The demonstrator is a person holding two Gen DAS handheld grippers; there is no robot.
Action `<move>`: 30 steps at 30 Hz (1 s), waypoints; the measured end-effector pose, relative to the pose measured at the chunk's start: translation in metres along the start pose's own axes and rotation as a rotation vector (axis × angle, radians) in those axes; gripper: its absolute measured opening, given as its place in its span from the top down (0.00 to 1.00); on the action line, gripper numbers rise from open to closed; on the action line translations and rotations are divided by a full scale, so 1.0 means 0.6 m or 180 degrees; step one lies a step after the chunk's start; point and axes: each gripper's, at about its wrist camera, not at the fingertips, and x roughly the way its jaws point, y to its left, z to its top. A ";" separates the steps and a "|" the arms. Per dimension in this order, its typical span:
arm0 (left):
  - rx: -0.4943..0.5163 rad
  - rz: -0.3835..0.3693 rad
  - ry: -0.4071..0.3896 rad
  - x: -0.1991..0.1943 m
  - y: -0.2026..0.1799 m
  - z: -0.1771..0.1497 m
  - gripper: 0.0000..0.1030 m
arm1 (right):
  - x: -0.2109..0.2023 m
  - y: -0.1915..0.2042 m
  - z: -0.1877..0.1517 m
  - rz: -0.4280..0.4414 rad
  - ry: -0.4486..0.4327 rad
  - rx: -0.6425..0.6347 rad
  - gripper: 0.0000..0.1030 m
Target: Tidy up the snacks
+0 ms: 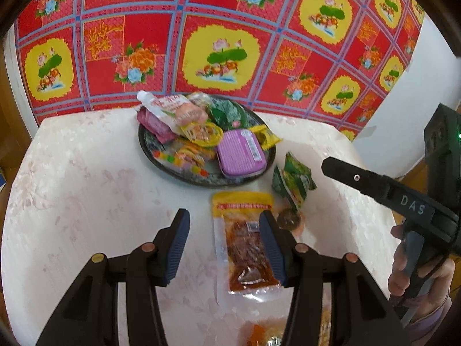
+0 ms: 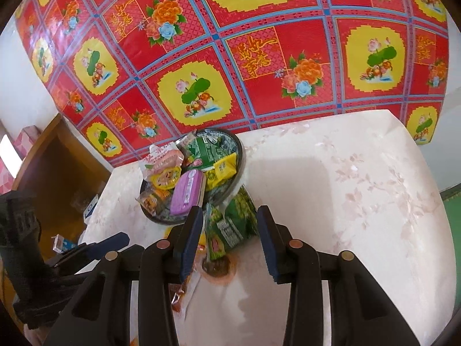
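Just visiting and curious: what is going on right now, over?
Left gripper open above yellow-topped clear packet of reddish snack. Right gripper open over green foil packets. Dark round tray already piled. Nothing blocking.

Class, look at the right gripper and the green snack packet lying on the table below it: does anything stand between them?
Nothing visible does. The right gripper hangs open directly above the green snack packet, which shows between its fingers. The round candy lies beside the packet, nearer the camera, and the tray lies beyond.
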 end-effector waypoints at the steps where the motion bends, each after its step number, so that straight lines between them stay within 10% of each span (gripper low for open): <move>1: -0.0003 -0.0014 0.0029 0.002 -0.001 -0.004 0.49 | -0.003 -0.001 -0.003 -0.0002 -0.0001 0.0006 0.61; 17: 0.0172 0.0053 0.0290 0.033 -0.037 -0.035 0.48 | -0.012 -0.040 -0.029 -0.0091 0.0038 0.0156 0.61; 30: 0.0355 0.0187 0.0346 0.051 -0.063 -0.042 0.28 | -0.012 -0.068 -0.037 -0.0076 0.0049 0.0260 0.61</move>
